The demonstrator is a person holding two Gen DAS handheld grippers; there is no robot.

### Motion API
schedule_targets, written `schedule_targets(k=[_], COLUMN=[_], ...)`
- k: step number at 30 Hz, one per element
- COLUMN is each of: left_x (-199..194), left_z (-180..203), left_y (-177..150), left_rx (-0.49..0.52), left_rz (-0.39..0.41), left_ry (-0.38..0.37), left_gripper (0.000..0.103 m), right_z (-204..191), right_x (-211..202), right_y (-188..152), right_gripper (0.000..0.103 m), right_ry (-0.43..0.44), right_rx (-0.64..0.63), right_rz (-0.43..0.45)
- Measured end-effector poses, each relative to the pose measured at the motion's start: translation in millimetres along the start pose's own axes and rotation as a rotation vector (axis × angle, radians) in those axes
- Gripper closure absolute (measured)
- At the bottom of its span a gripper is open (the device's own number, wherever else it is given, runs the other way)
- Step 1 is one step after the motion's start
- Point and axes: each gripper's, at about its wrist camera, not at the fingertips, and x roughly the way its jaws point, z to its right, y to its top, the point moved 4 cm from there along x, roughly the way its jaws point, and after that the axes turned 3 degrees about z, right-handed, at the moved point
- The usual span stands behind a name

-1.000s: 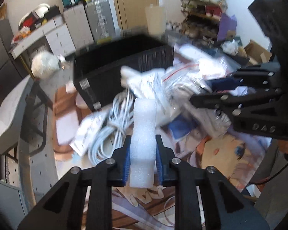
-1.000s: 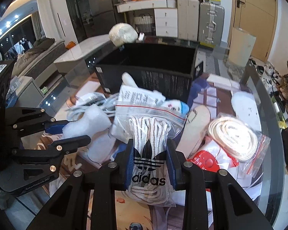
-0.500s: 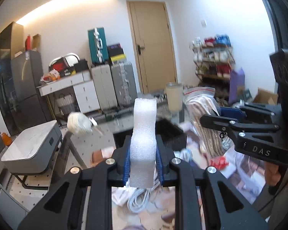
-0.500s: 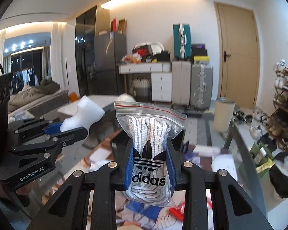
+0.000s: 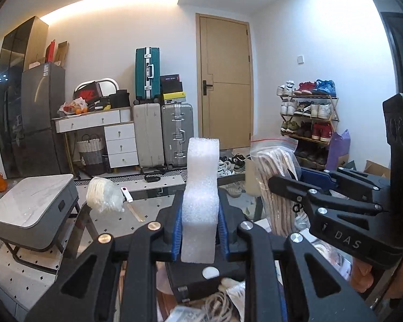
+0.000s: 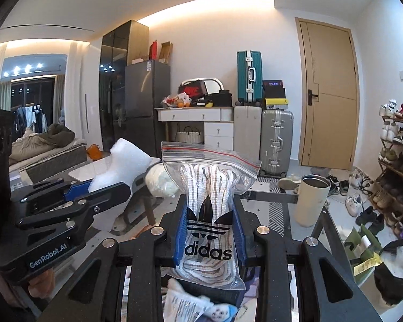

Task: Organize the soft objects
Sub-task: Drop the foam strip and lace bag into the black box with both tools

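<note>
Both tools raised off table clutter; foam block, laces bag now aloft.

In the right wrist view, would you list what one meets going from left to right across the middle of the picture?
Left gripper holding the white foam block → adidas zip bag of laces in the right gripper → cream tumbler → shoe rack.

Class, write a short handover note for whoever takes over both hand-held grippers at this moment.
Left hand-held gripper: shut on the white foam block, held upright.
Right hand-held gripper: shut on the zip bag of laces.
Both are raised above the table; the black box sits just below them.
Done: both soft items picked up.
Left: place each in the box, probably, then sort the remaining pile.
</note>
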Motion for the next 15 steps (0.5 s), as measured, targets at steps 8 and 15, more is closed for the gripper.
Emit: schedule_targets(k=[8, 15], left_x=[57.9, 91.4], left_z=[-11.3, -13.3], left_y=[-13.5, -39.8], left_rx=[-0.063, -0.108], left_rz=[-0.097, -0.251], left_ry=[0.018, 0.000], left_gripper=[0.082, 0.082], right_z=[15.8, 20.2], right_x=[83.6, 123.2], right_y=[-20.2, -44.3], right_gripper=[0.073, 0.073], right_ry=[-0.001, 0.004], right_rx=[0.054, 0.059], right_rz=[-0.165, -0.306])
